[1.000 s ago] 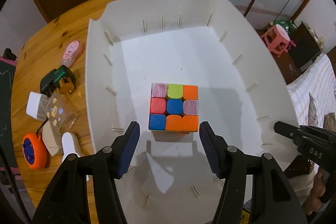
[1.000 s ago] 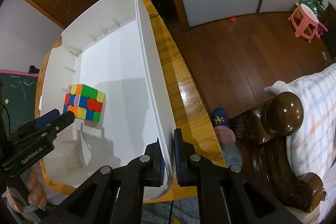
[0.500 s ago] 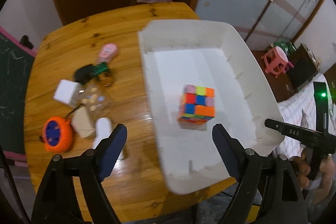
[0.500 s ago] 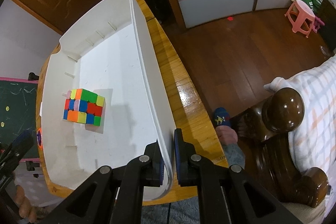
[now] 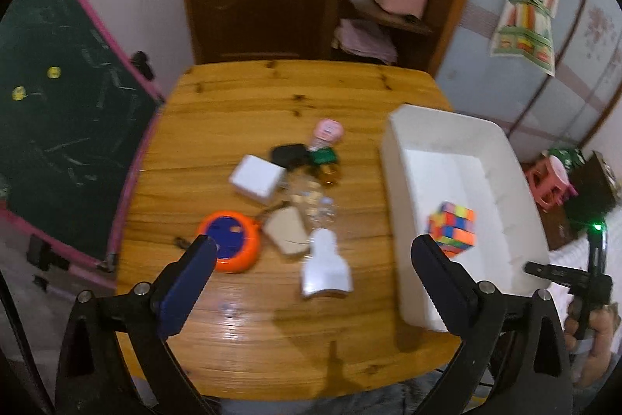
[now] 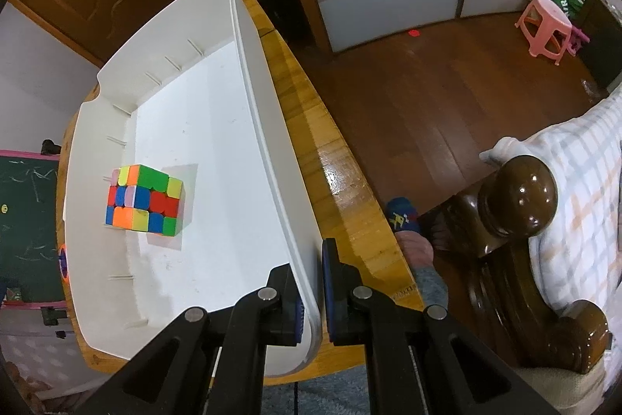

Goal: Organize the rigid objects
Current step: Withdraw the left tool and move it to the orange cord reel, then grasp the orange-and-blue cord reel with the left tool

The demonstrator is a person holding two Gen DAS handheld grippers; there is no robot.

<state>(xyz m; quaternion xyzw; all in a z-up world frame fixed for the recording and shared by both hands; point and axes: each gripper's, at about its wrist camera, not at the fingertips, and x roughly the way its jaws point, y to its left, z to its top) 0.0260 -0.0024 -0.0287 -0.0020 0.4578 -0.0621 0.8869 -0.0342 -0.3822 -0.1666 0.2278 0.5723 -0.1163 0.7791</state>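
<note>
My left claw [image 5: 315,271] has just been spreading wide, nothing between its jaws. Ahead of it a blurred clutter [image 5: 287,197] sits on the table [image 5: 241,111]; the clear item there I cannot identify. My right claw [image 6: 311,292] pinches the bin [image 6: 268,158] wall, which hides its pads. The cube [image 6: 144,199] lies inside, left of that claw.

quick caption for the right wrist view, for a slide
Right gripper clamps the near wall of the white bin, where a colourful puzzle cube sits alone on the floor.
</note>
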